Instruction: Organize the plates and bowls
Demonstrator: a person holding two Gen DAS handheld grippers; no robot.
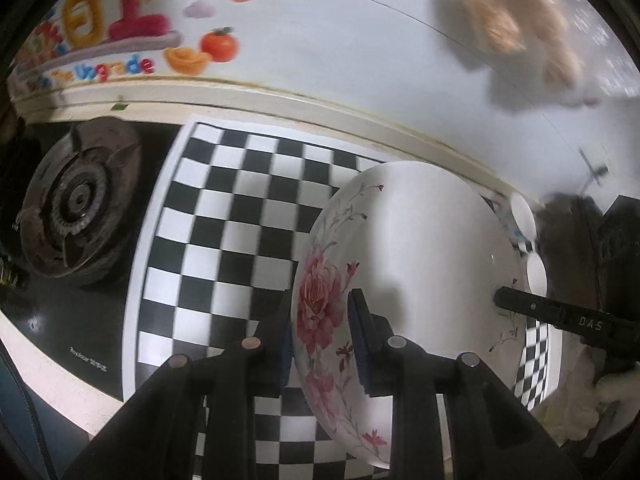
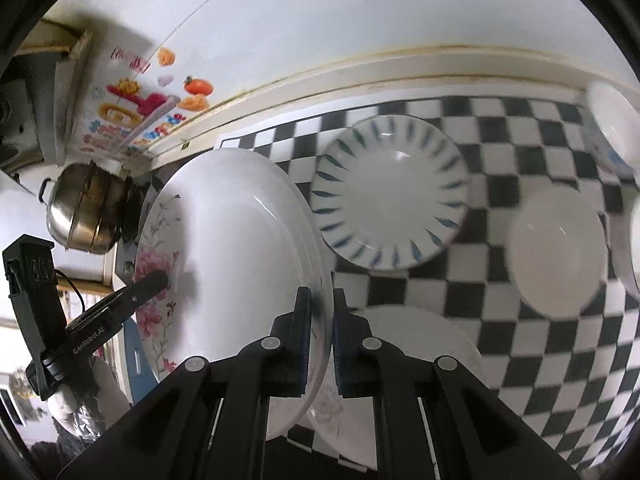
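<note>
You held the floral plate (image 1: 404,280) tilted above the checkered table (image 1: 240,208): your left tool (image 1: 320,344) and right tool (image 2: 320,340) each clamped its opposite rims.

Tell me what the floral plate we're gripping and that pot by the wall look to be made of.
Floral plate: likely glazed ceramic or porcelain, glossy white with printed pink flowers and soft light reflections, though melamine can't be excluded. Pot: apparently stainless steel, polished, with mirror-like reflections on its silver wall.
</note>
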